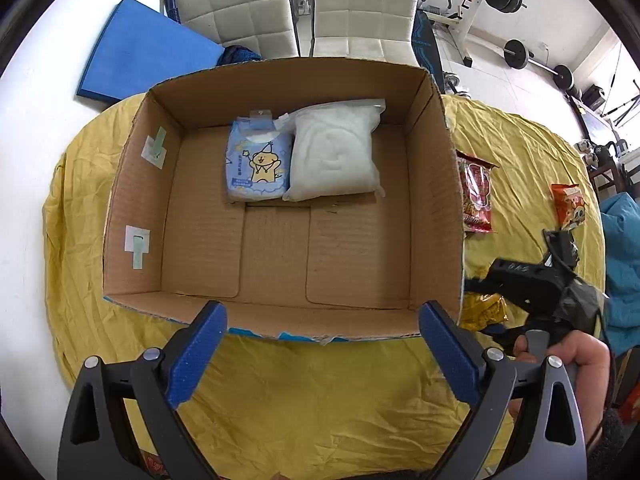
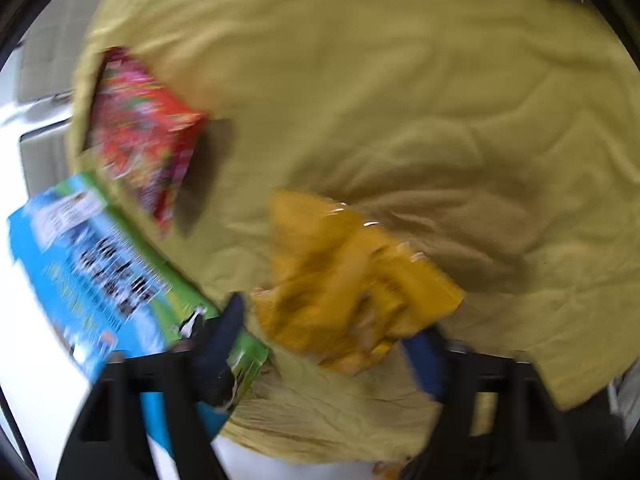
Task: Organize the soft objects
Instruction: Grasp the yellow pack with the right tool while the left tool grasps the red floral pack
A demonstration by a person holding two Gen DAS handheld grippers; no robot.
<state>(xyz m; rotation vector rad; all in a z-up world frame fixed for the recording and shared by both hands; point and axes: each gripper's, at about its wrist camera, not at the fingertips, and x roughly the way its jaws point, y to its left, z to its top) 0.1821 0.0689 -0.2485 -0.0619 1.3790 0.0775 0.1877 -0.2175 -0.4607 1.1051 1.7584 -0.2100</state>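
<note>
An open cardboard box [image 1: 436, 208] stands on a yellow cloth [image 1: 304, 392]. Inside at the back lie a blue cartoon pack [image 1: 258, 160] and a white soft pack [image 1: 334, 152], side by side. My left gripper [image 1: 320, 344] is open and empty, just before the box's near wall. My right gripper [image 2: 332, 328] has its jaws around a crumpled yellow snack bag [image 2: 344, 280], held just above the cloth; the view is blurred. The bag also shows in the left wrist view [image 1: 484, 312] under the right gripper, right of the box.
A red snack bag [image 1: 476, 196] [image 2: 140, 132] lies right of the box, an orange one [image 1: 568, 204] further right. The box's blue-green printed outer wall [image 2: 100, 272] is at my right gripper's left. White chairs [image 1: 360, 8], a blue mat [image 1: 144, 48] and gym gear stand behind.
</note>
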